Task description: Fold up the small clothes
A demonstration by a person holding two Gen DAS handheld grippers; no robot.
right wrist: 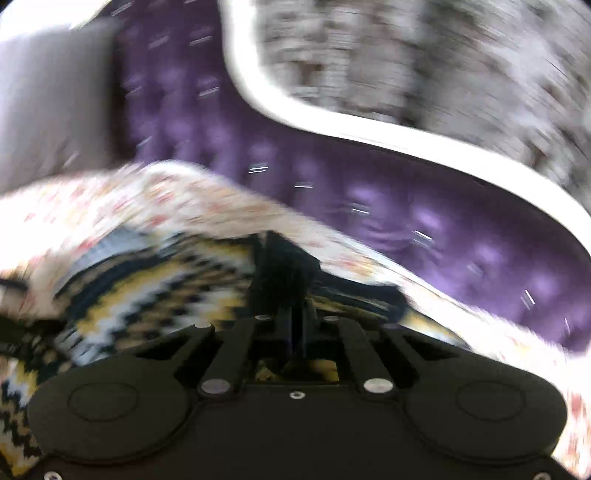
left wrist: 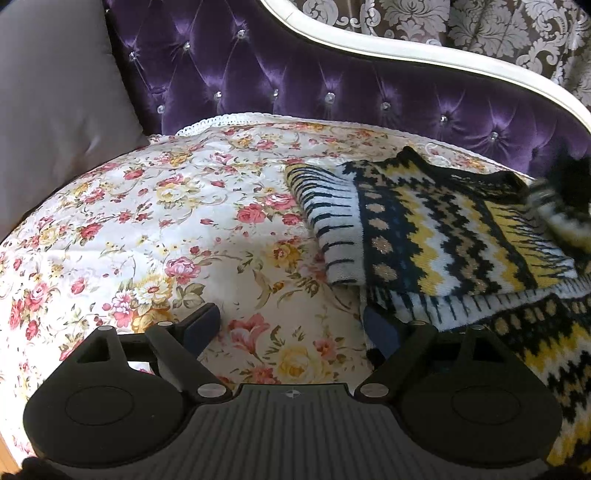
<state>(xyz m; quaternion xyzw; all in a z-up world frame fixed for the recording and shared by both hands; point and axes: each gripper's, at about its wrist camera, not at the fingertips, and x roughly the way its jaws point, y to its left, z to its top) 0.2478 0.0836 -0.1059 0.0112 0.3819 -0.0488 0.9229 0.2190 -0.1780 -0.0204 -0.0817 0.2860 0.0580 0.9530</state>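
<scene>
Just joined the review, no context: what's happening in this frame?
A person with two handheld grippers is folding a patterned knit sweater on a floral bedspread. The left gripper is open above the bedspread, beside the sweater's edge, holding nothing. The right gripper looks shut on a dark edge of the sweater; its view is heavily motion-blurred. One part already lies folded over.

Ahead of my left gripper I see a purple tufted sofa back — white-framed, damask wallpaper behind. A floral cover lies below, a grey cushion to its left.
</scene>
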